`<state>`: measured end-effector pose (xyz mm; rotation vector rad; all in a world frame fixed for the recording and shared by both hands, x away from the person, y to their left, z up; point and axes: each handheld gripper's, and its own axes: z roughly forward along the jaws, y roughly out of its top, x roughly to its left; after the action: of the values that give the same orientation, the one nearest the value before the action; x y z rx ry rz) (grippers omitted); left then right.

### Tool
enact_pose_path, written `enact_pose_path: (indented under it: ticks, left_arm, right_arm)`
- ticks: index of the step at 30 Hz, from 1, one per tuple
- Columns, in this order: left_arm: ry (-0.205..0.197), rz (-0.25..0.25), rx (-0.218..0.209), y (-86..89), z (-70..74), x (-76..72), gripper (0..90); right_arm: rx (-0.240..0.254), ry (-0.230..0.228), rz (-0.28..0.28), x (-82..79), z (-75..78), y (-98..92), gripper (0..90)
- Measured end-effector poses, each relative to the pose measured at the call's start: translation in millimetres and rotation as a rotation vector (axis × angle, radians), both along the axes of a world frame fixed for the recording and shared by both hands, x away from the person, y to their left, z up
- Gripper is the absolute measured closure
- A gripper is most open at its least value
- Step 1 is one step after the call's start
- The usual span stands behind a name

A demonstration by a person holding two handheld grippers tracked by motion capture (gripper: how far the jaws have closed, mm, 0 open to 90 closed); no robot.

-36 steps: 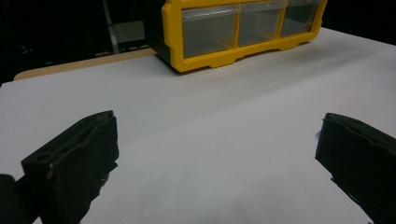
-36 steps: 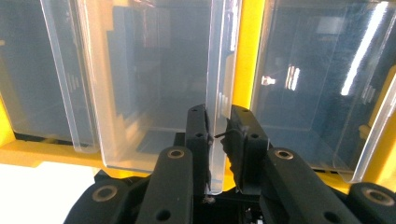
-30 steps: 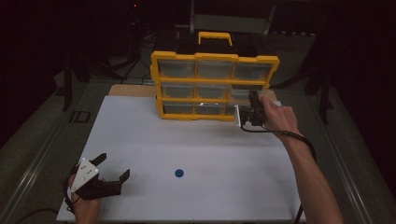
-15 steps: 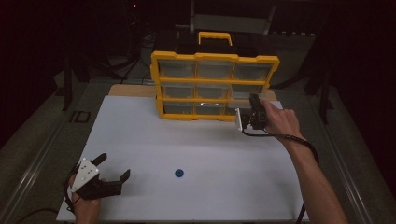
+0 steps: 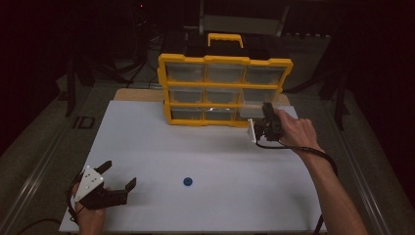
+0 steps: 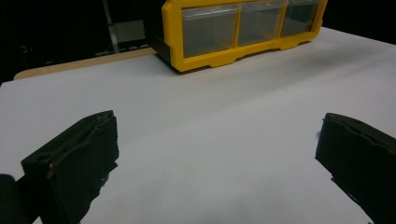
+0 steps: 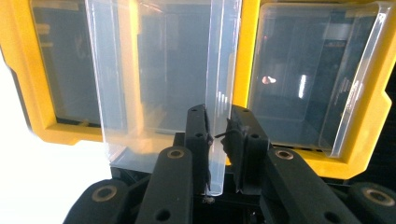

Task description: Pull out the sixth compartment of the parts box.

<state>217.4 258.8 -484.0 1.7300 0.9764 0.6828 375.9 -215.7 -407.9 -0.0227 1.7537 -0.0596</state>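
Your right gripper (image 5: 261, 113) sits at the lower right corner of the yellow plastic organiser cabinet with clear drawers (image 5: 225, 90), which stands toward the far side of the white tabletop (image 5: 205, 156). Its jaws are clamped on the front wall of a clear plastic drawer (image 7: 163, 79): in the right gripper view that thin transparent lip runs down between the two black pads (image 7: 200, 135), which press on it from either side. The drawer is drawn partway out of the bottom row's right-hand bay, its pale front edge standing proud of the yellow frame in the high view. Beside it in the right gripper view, another clear drawer (image 7: 313, 79) sits seated in its own bay. Your right hand (image 5: 293, 132) grips the tool from behind, with the black cable (image 5: 313, 152) looping along your forearm. Your left gripper (image 5: 117, 182) rests low at the near left corner of the tabletop, well apart from the cabinet; its jaws stand wide apart with nothing but bare white surface between them, as the left gripper view confirms. A small round blue disc (image 5: 187, 181) lies on the tabletop near that gripper, to its right, touching neither tool.
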Motion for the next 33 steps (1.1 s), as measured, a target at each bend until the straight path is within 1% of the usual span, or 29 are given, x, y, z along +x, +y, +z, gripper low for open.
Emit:
enact_pose_path:
  ticks: [2,18,20,22,26,27,33]
  left_arm:
    - [0.0,0.0,-0.001,-0.1,0.0,-0.1,0.0]
    - [-0.002,0.003,-0.003,0.5,0.3,-0.4,0.0]
    - [-0.002,0.003,-0.003,0.7,0.4,-0.4,0.0]
    - [-0.002,0.002,-0.003,0.7,0.4,-0.4,0.0]
    - [-0.002,0.002,-0.003,0.7,0.4,-0.4,0.0]
    - [-0.001,0.002,-0.003,0.4,0.3,-0.3,0.0]
    - [-0.001,0.003,-0.002,0.3,0.3,-0.4,0.0]
  right_arm:
    - [-0.001,0.001,0.007,-1.5,-0.2,-0.5,78.2]
    - [0.006,0.006,0.015,-12.7,-0.5,-1.6,78.2]
    - [0.003,0.011,0.012,-14.1,0.3,-1.4,78.1]
    - [0.012,0.015,0.014,-15.3,1.0,-1.3,78.1]
    - [0.006,0.018,0.021,-19.8,2.5,-2.5,78.1]
    - [0.013,0.019,0.018,-20.9,2.5,-2.5,78.1]
    - [0.012,0.026,0.025,-22.5,3.4,-3.1,78.1]
